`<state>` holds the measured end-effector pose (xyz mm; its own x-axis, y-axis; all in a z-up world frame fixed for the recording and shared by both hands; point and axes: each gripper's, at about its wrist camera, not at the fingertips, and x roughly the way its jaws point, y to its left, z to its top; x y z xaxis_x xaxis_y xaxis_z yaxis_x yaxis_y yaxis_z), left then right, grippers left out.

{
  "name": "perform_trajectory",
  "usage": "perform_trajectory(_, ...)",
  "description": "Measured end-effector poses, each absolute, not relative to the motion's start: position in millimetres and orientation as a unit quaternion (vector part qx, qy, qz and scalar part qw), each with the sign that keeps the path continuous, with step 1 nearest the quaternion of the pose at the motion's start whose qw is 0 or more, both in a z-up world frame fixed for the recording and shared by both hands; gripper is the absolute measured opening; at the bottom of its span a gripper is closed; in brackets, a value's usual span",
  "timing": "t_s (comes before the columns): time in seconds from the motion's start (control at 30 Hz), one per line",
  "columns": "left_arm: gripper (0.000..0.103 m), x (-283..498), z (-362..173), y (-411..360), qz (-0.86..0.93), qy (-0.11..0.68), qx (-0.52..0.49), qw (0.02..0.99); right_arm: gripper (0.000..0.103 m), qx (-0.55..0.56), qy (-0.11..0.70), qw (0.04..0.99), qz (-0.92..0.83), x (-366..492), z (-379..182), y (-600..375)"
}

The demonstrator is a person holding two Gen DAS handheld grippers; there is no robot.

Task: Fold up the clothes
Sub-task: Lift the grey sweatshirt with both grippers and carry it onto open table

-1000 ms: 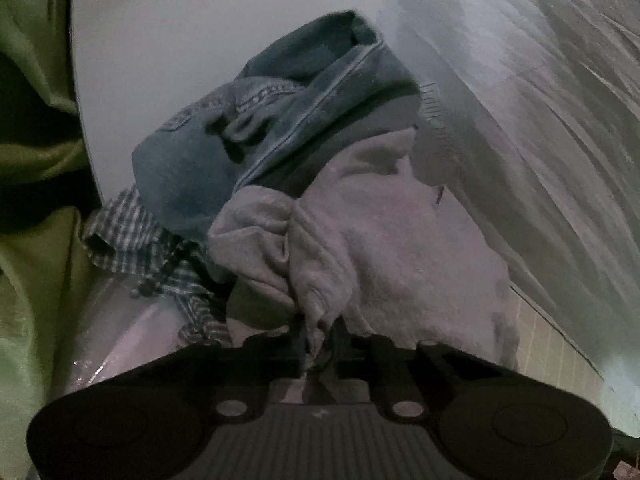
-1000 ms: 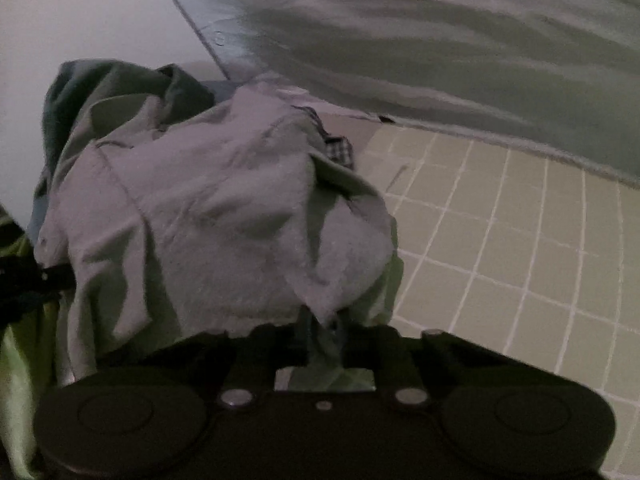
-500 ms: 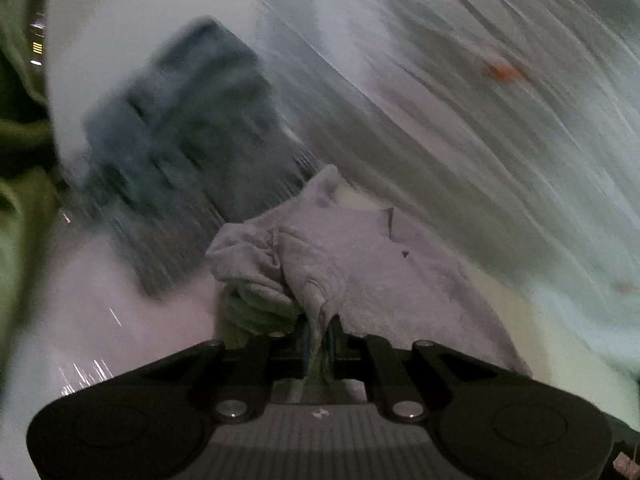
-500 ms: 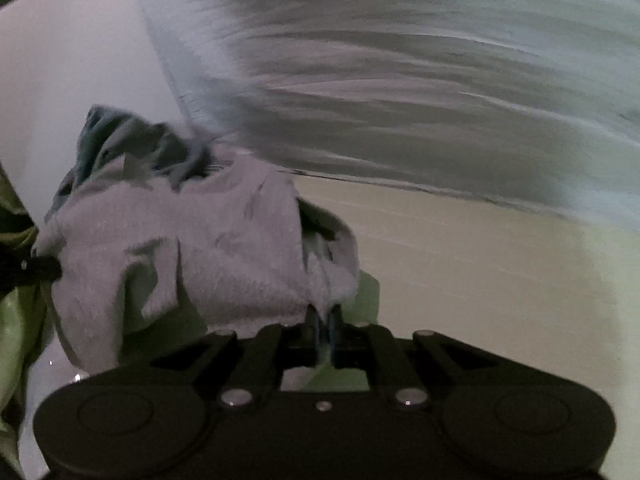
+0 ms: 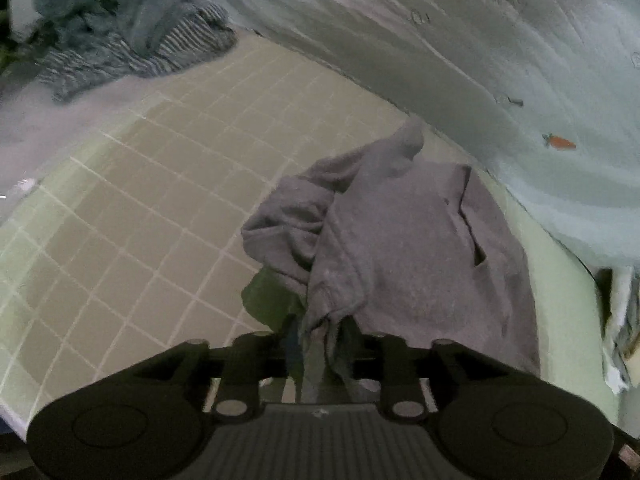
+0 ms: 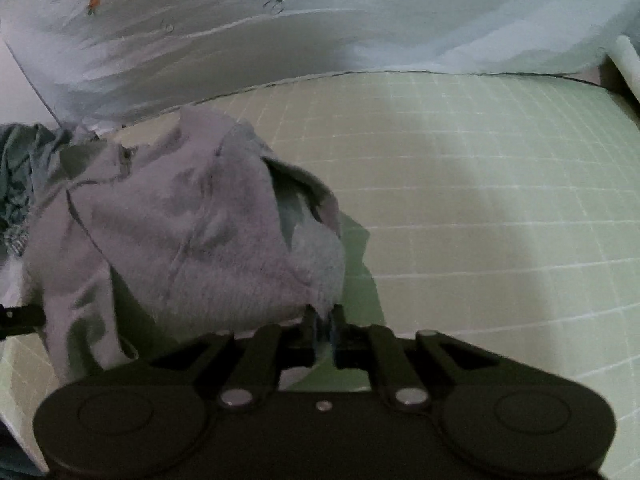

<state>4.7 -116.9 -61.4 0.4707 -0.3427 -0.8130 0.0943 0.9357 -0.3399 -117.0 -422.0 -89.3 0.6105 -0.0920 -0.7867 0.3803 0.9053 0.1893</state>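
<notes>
Bunched grey top [image 5: 404,248] above the green grid mat [image 5: 152,208], near its back edge, pinched by both left fingers [image 5: 316,340] and right fingers [image 6: 322,332]; next, probably spreading flat for folding.

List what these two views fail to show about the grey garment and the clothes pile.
- Grey garment: kind and full outline unclear in both views; it hangs bunched, folds covering folds.
- Its lower edge: hidden behind each hand-held gripper body, left and right.
- Clothes pile: blurred in the left view; in the right view cut off by the left edge and the garment.
- Left hand-held gripper in the right view: only a tip shows at the edge.
</notes>
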Motion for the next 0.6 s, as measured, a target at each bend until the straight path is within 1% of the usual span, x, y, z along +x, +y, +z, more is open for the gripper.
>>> perform_trajectory(0.03, 0.045, 2, -57, -115, -0.117, 0.489, -0.129, 0.855, 0.019, 0.169, 0.414, 0.884, -0.134, -118, -85, -425)
perform_trajectory(0.07, 0.047, 0, -52, -112, -0.105, 0.478, -0.134, 0.862, 0.026, 0.166, 0.408, 0.888, -0.134, -119, -81, -427)
perform_trajectory(0.1, 0.053, 0, -48, -109, -0.094, 0.470, -0.140, 0.867, 0.028, 0.169, 0.403, 0.890, -0.131, -115, -79, -431)
perform_trajectory(0.13, 0.058, 2, -45, -106, -0.085, 0.466, -0.144, 0.869, 0.033, 0.173, 0.399, 0.891, -0.128, -110, -77, -435)
perform_trajectory(0.2, 0.062, 8, -43, -103, -0.074, 0.463, -0.150, 0.870, 0.039, 0.182, 0.390, 0.894, -0.122, -101, -74, -444)
perform_trajectory(0.23, 0.067, 13, -44, -104, -0.075, 0.465, -0.153, 0.869, 0.045, 0.186, 0.386, 0.896, -0.119, -96, -72, -448)
perform_trajectory(0.27, 0.070, 20, -47, -107, -0.078, 0.469, -0.155, 0.866, 0.052, 0.190, 0.382, 0.897, -0.116, -91, -70, -453)
perform_trajectory(0.3, 0.078, 27, -52, -110, -0.083, 0.476, -0.159, 0.861, 0.058, 0.194, 0.377, 0.898, -0.113, -87, -69, -457)
perform_trajectory(0.33, 0.079, 34, -57, -113, -0.090, 0.484, -0.165, 0.855, 0.068, 0.198, 0.373, 0.900, -0.110, -82, -67, -461)
perform_trajectory(0.37, 0.079, 42, -63, -115, -0.093, 0.492, -0.177, 0.847, 0.077, 0.202, 0.369, 0.901, -0.107, -77, -65, -465)
perform_trajectory(0.4, 0.079, 49, -70, -117, -0.094, 0.500, -0.192, 0.839, 0.080, 0.207, 0.364, 0.902, -0.103, -73, -64, -470)
perform_trajectory(0.43, 0.079, 57, -76, -119, -0.094, 0.508, -0.208, 0.831, 0.083, 0.211, 0.365, 0.902, -0.093, -62, -65, -468)
perform_trajectory(0.47, 0.079, 65, -81, -121, -0.096, 0.514, -0.218, 0.824, 0.083, 0.217, 0.369, 0.900, -0.081, -49, -69, -467)
perform_trajectory(0.5, 0.074, 73, -85, -124, -0.098, 0.518, -0.227, 0.819, 0.083, 0.223, 0.374, 0.897, -0.070, -37, -73, -466)
perform_trajectory(0.53, 0.056, 81, -88, -127, -0.102, 0.521, -0.230, 0.815, 0.083, 0.229, 0.381, 0.894, -0.060, -26, -76, -466)
perform_trajectory(0.57, 0.050, 88, -88, -131, -0.102, 0.524, -0.230, 0.813, 0.083, 0.232, 0.389, 0.890, -0.054, -13, -81, -465)
perform_trajectory(0.6, 0.039, 95, -87, -137, -0.101, 0.528, -0.229, 0.812, 0.082, 0.232, 0.396, 0.887, -0.046, 0, -84, -462)
